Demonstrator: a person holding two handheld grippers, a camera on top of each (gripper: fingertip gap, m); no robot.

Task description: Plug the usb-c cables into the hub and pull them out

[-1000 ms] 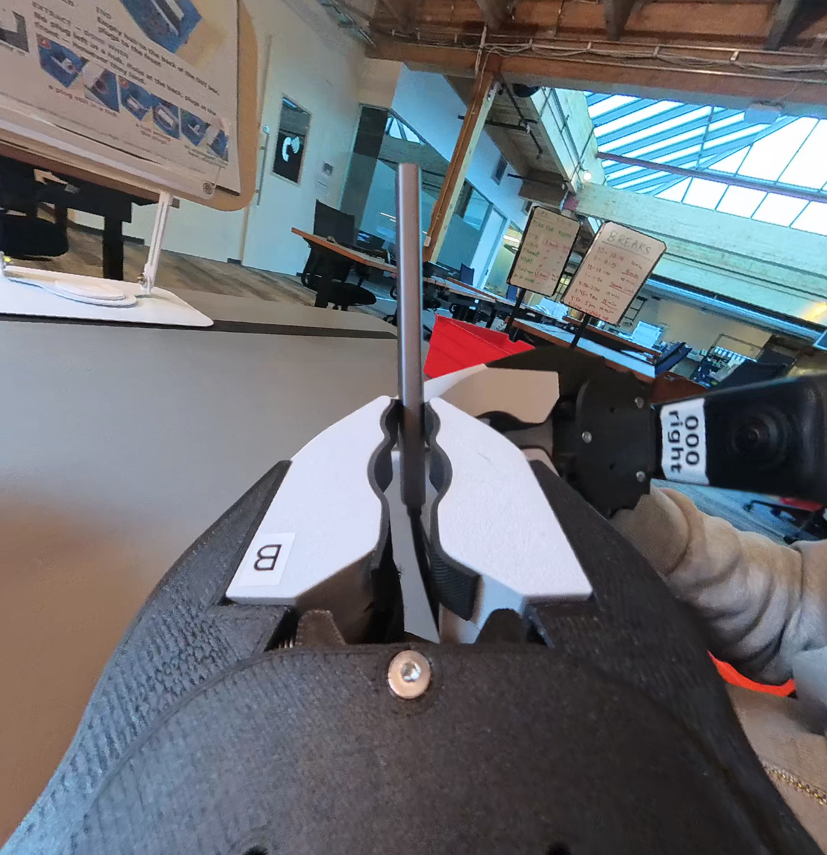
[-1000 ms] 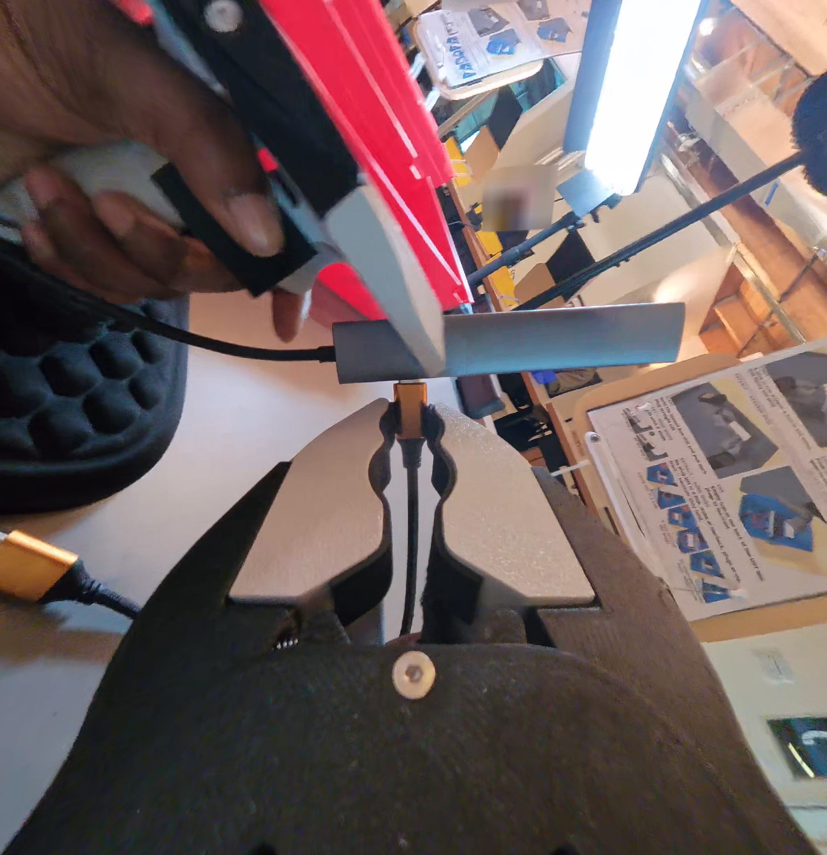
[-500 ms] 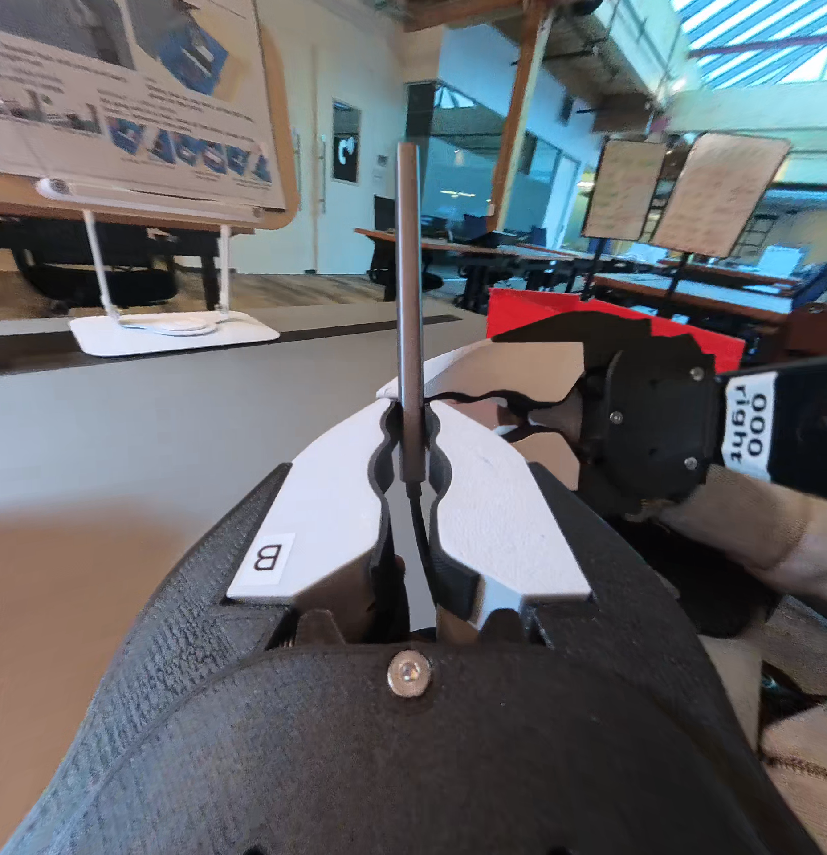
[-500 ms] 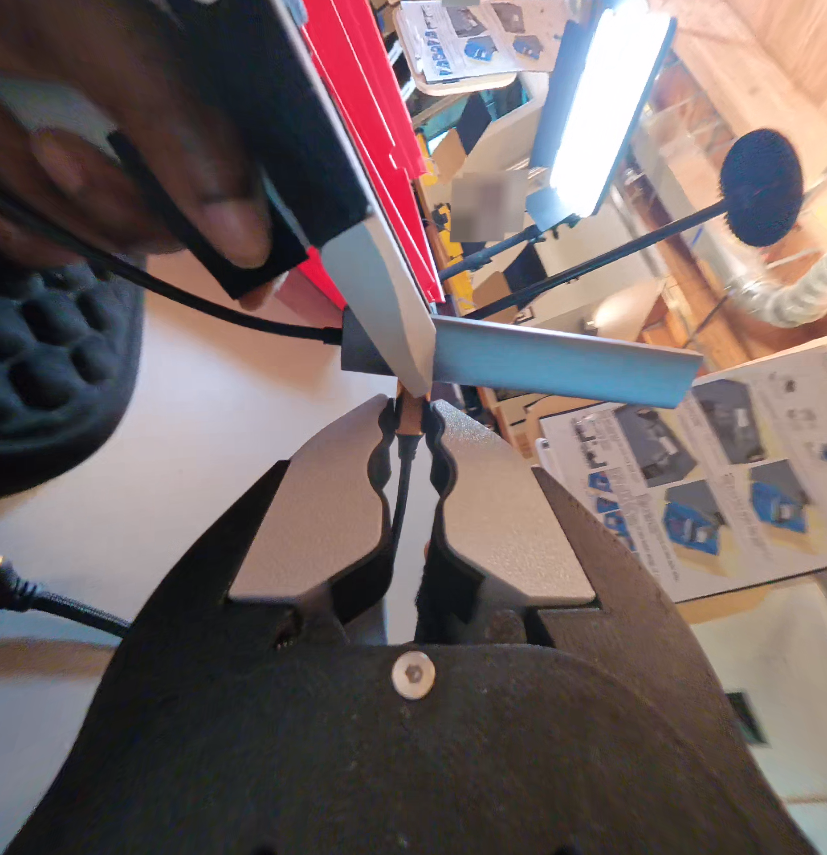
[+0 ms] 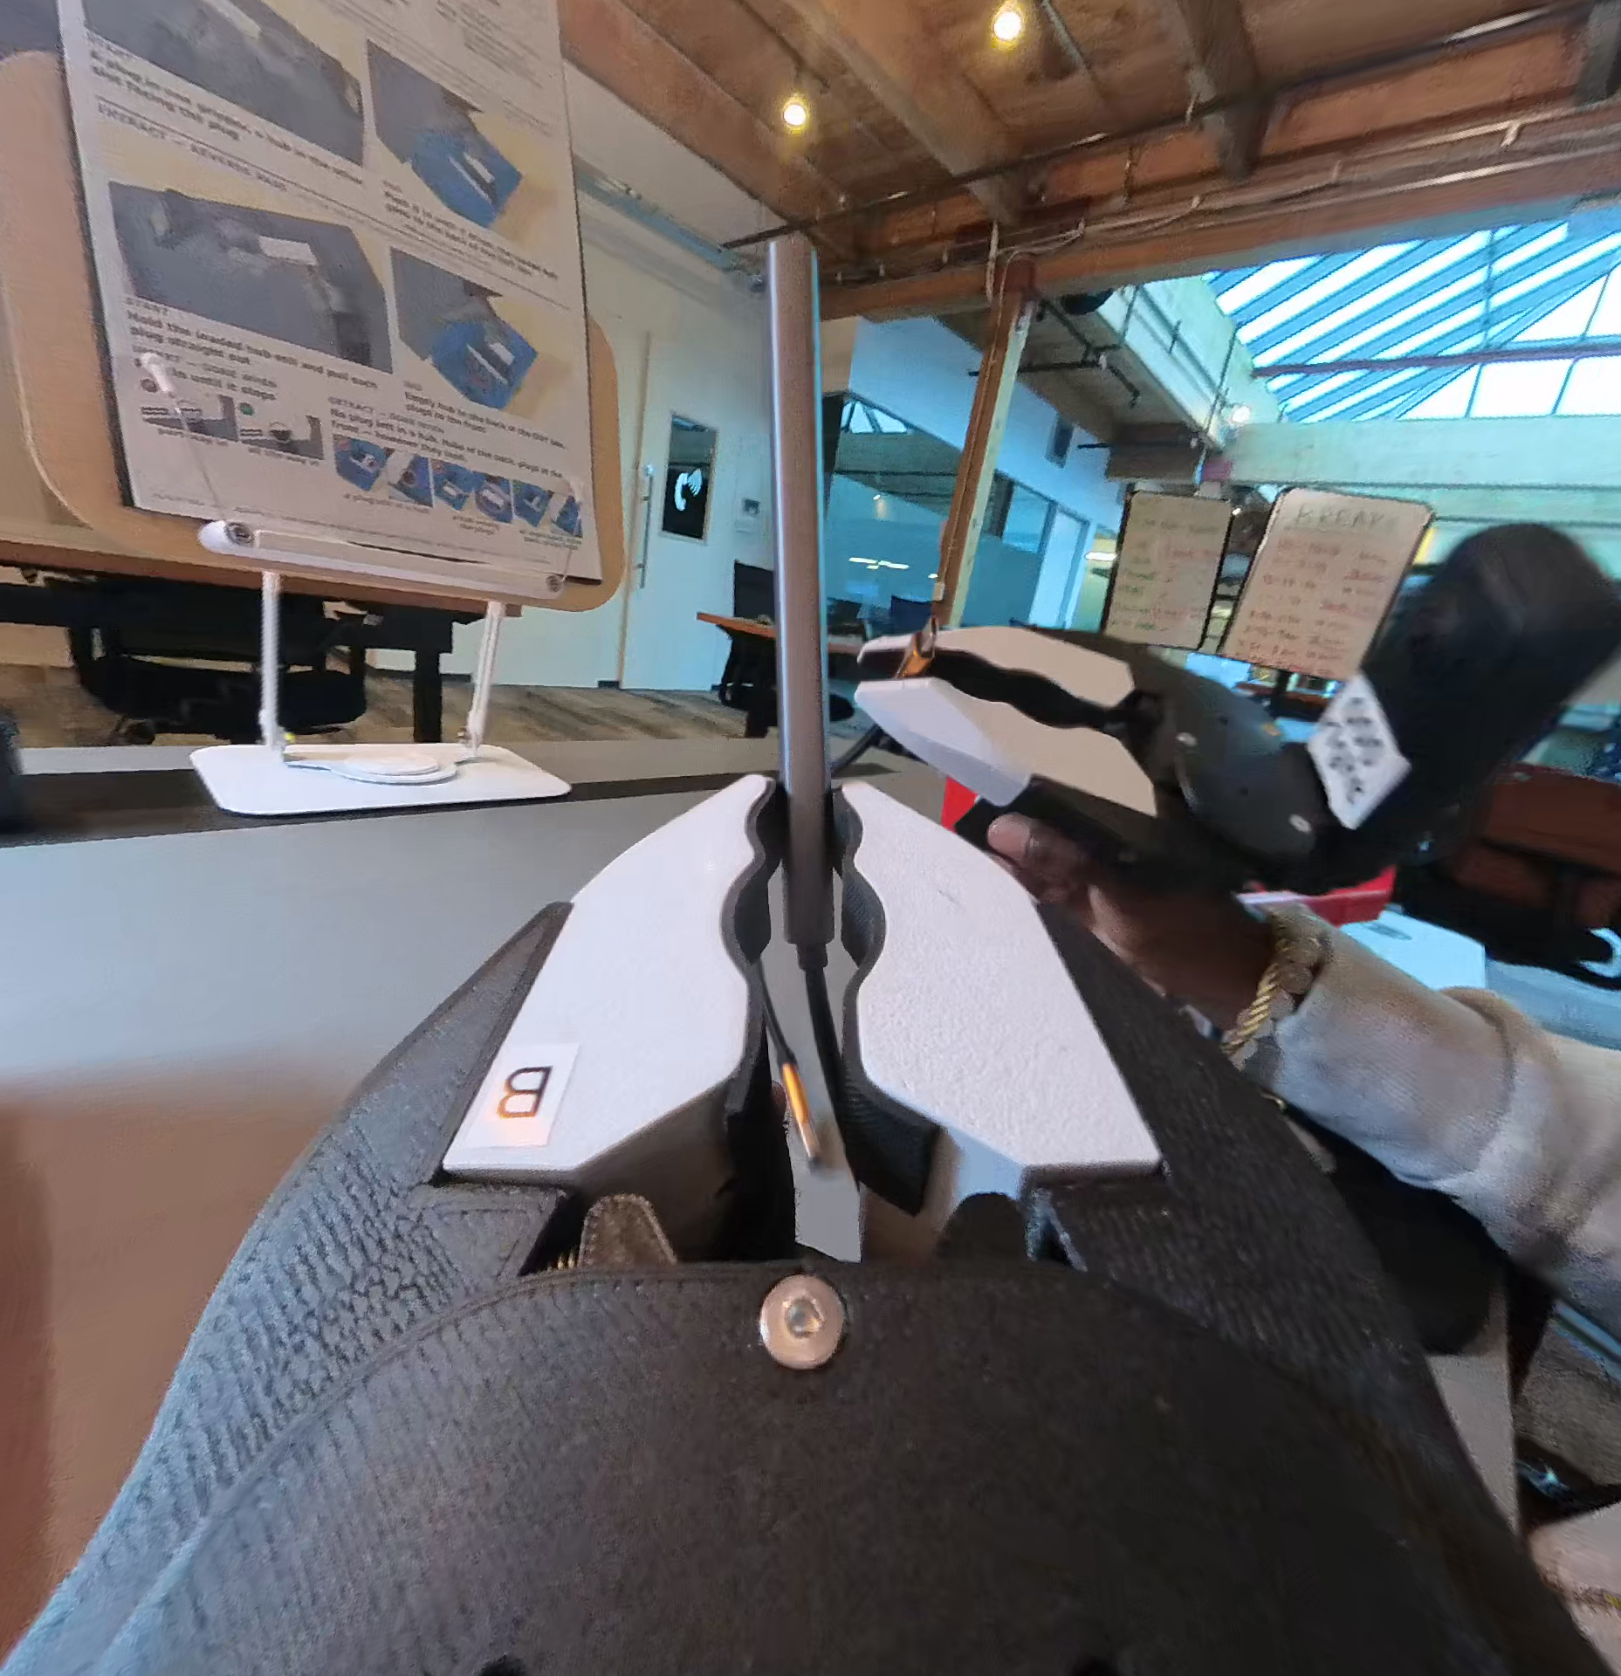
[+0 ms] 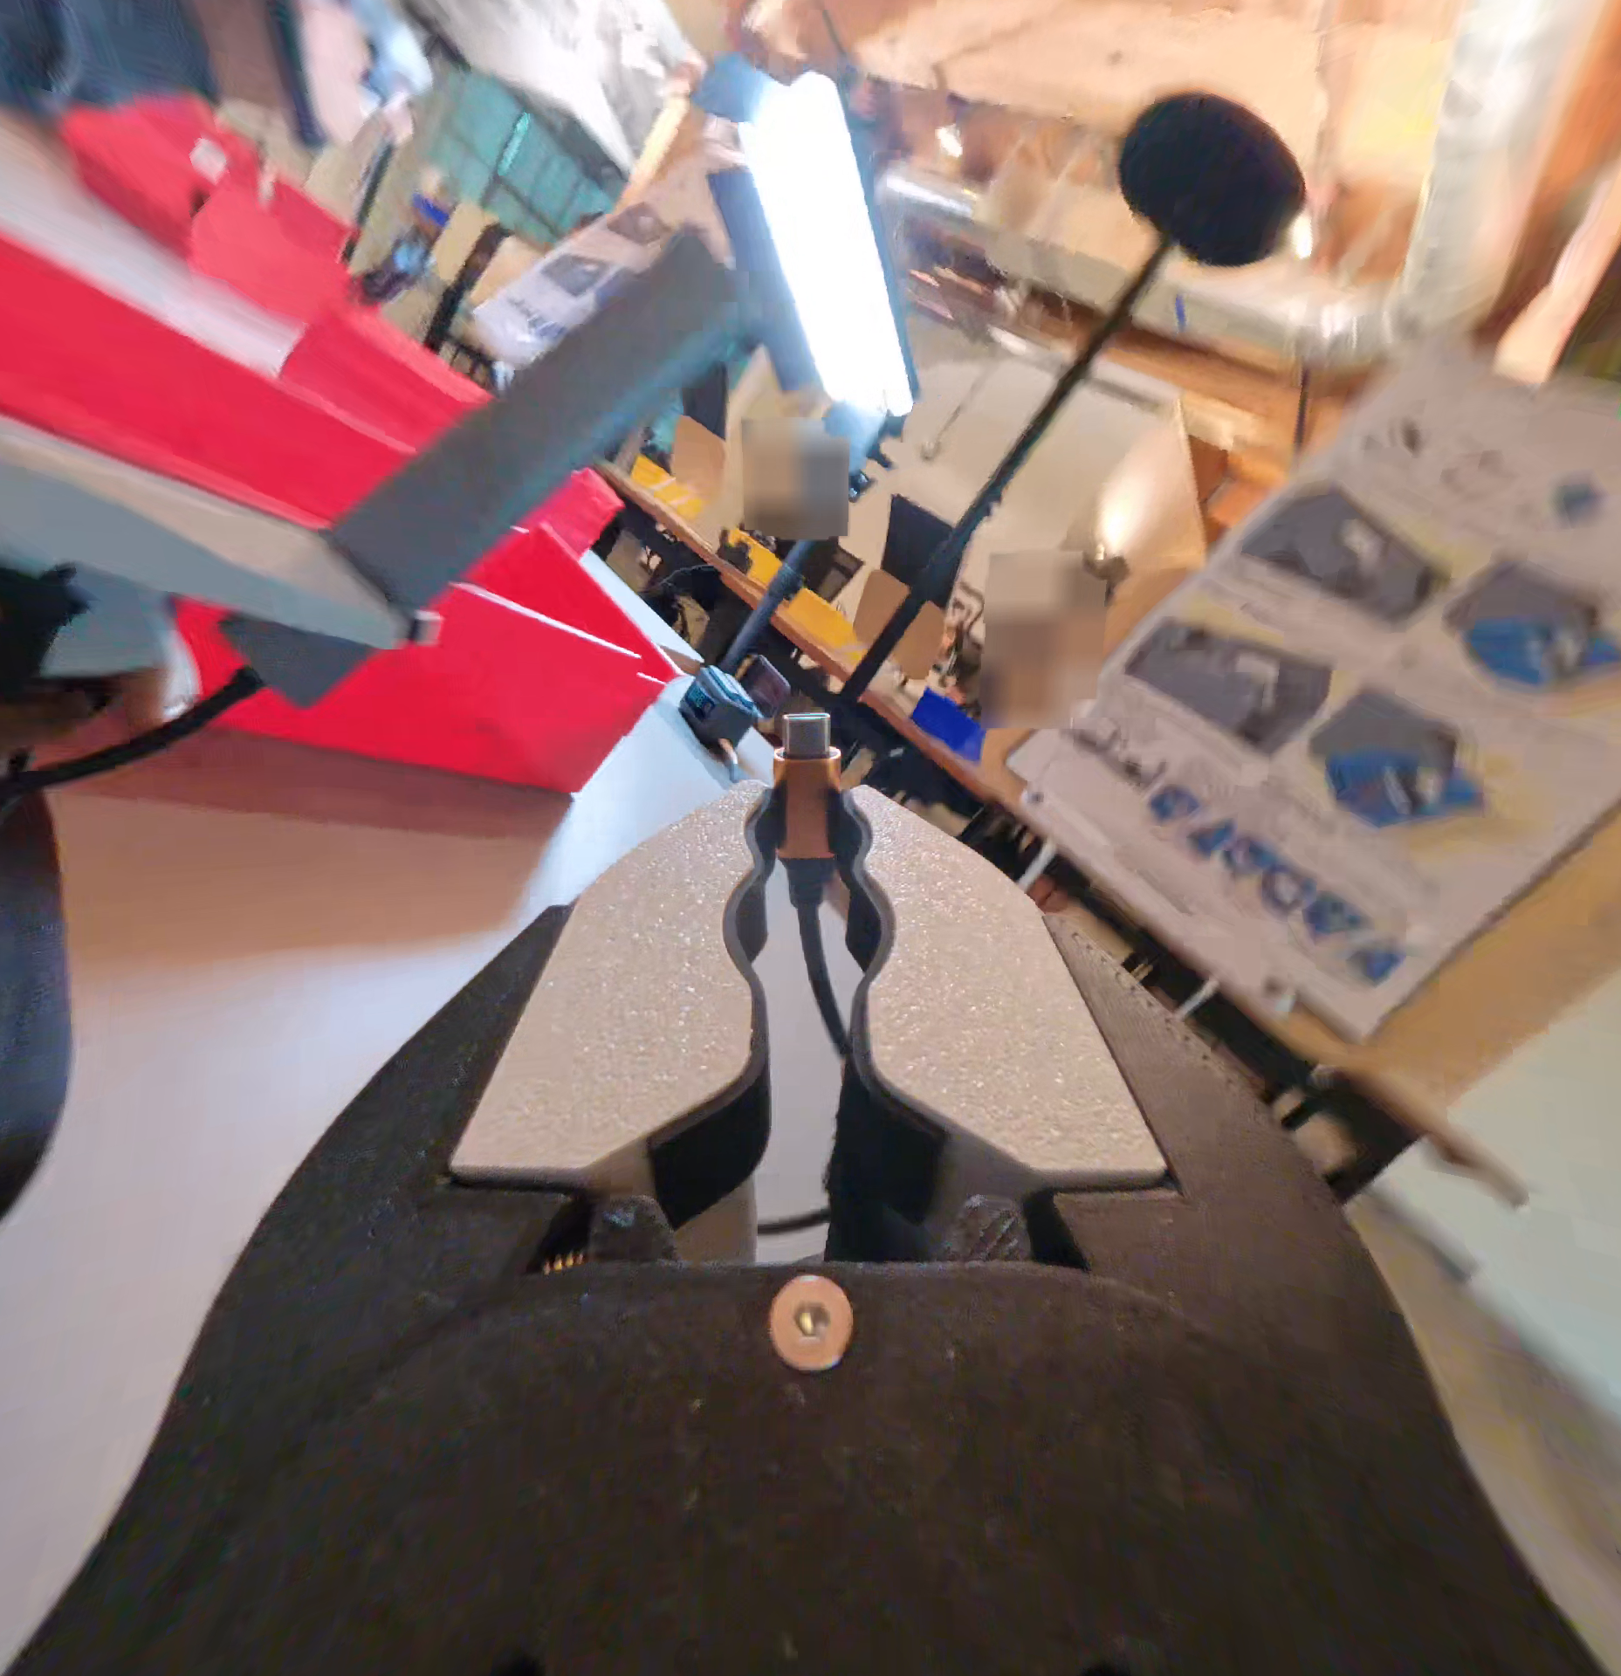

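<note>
Left wrist view: the left tongs (image 5: 802, 807) are closed tight on the grey hub (image 5: 796, 580), which stands upright toward 12 o'clock. The right tongs (image 5: 888, 685) are now apart from it at 2 o'clock.

Right wrist view: the right tongs (image 6: 806, 798) are narrow, gripping the orange usb-c plug (image 6: 805, 791). A moment ago it sat in the hub (image 6: 534, 426); now its tip is free, so I judge this pull-out done

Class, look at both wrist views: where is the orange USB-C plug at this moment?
In the right wrist view the orange USB-C plug sits clamped at the tip of the right claw, free of the grey hub up to its left.
</note>
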